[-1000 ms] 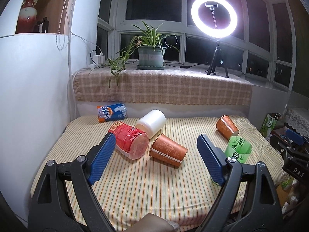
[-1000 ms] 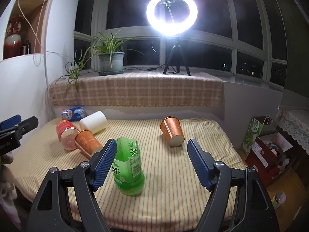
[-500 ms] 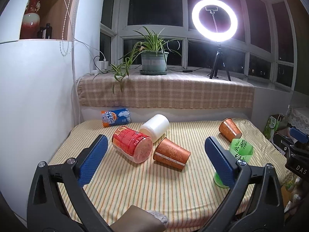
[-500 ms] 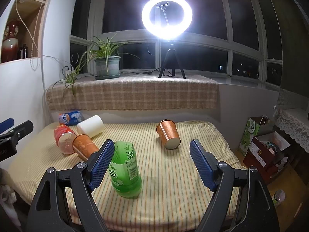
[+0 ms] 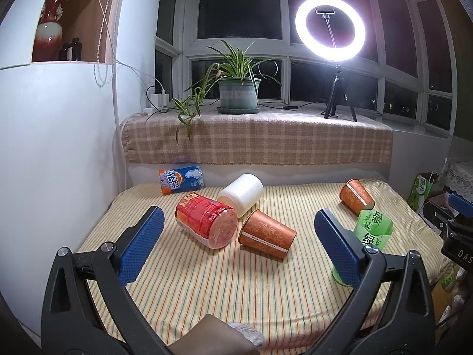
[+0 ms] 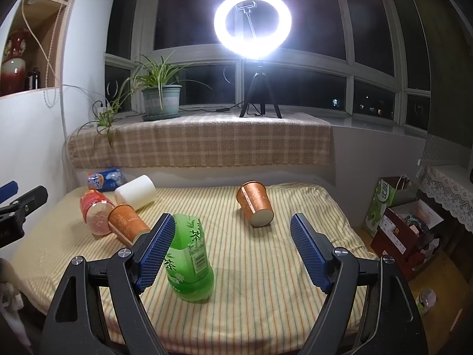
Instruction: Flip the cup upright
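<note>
Both grippers are wide open and hold nothing. The left gripper (image 5: 238,244) and the right gripper (image 6: 232,250) hang above the striped cloth (image 5: 207,290) that covers the table.

I take the green cut bottle (image 6: 189,261) as the landmark. It stands upright on the cloth, its top is cut off, and I cannot see anything inside. Its label has white Chinese characters and a barcode.

Behind it and to the right lies one orange paper cup (image 6: 255,204) on its side, with the closed bottom toward the right camera; it is well apart from the bottle. To the left of the bottle lies a second orange paper cup (image 5: 266,233), also on its side. Each cup has a pale ornament pattern and a white band near the rim. What is inside them cannot be seen.

Just beside the second cup, farther from the bottle, is a red cut bottle (image 5: 207,222) lying down, with its clear bottom facing the left camera. Its red label has writing too small to read. A white cylinder container (image 5: 242,193) lies behind these two and touches the red one. Farthest to the back left, against the wall, lies a blue and orange pack (image 5: 181,179) where the words "ARCTIC OCEAN" can be read.

To the right of the bottle, off the table, stands a green carton (image 6: 381,204) with a Chinese character on it.
</note>
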